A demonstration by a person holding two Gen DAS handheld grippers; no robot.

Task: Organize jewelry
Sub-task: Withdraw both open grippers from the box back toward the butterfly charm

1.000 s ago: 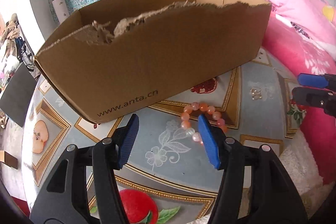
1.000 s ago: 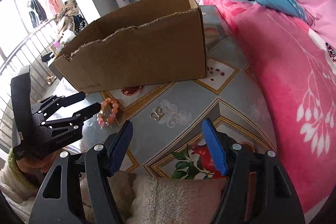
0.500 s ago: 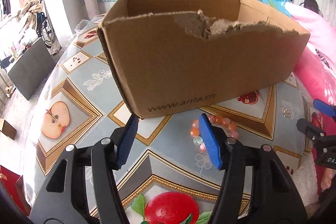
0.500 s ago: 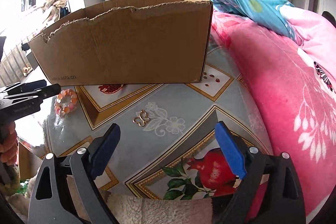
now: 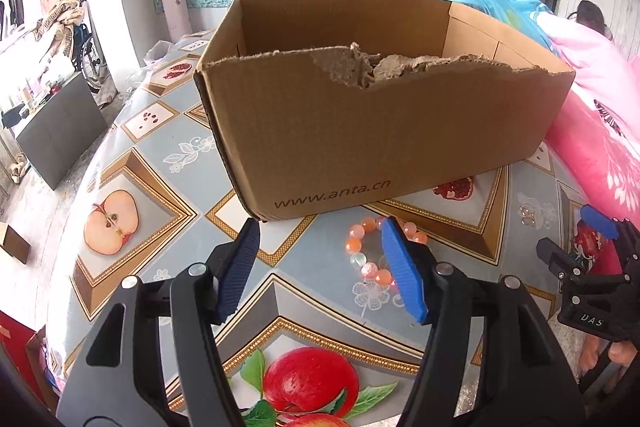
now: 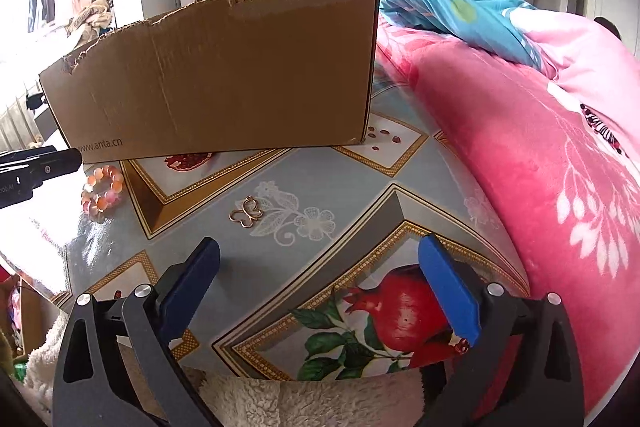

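Note:
A pink and orange bead bracelet (image 5: 365, 247) lies on the table in front of the open cardboard box (image 5: 380, 131). My left gripper (image 5: 320, 259) is open and empty, just above the bracelet, whose right side hides behind the right finger. The bracelet (image 6: 102, 189) also shows in the right wrist view at far left, with the left gripper's tip (image 6: 60, 163) beside it. A gold butterfly pendant (image 6: 246, 213) lies mid-table. My right gripper (image 6: 320, 267) is open and empty, well short of the pendant. It shows at the right edge of the left wrist view (image 5: 576, 247).
The table (image 6: 360, 187) has a fruit-patterned cover. A pink blanket (image 6: 540, 147) crowds its right side, with a teal one (image 6: 460, 11) behind. A fluffy white cloth (image 6: 280, 399) lies at the near edge. A small clear item (image 5: 527, 217) lies right of the bracelet.
Both views have swung to face the box more squarely. My left gripper has stayed over the bracelet. My right gripper has opened wider and drawn closer to the pendant.

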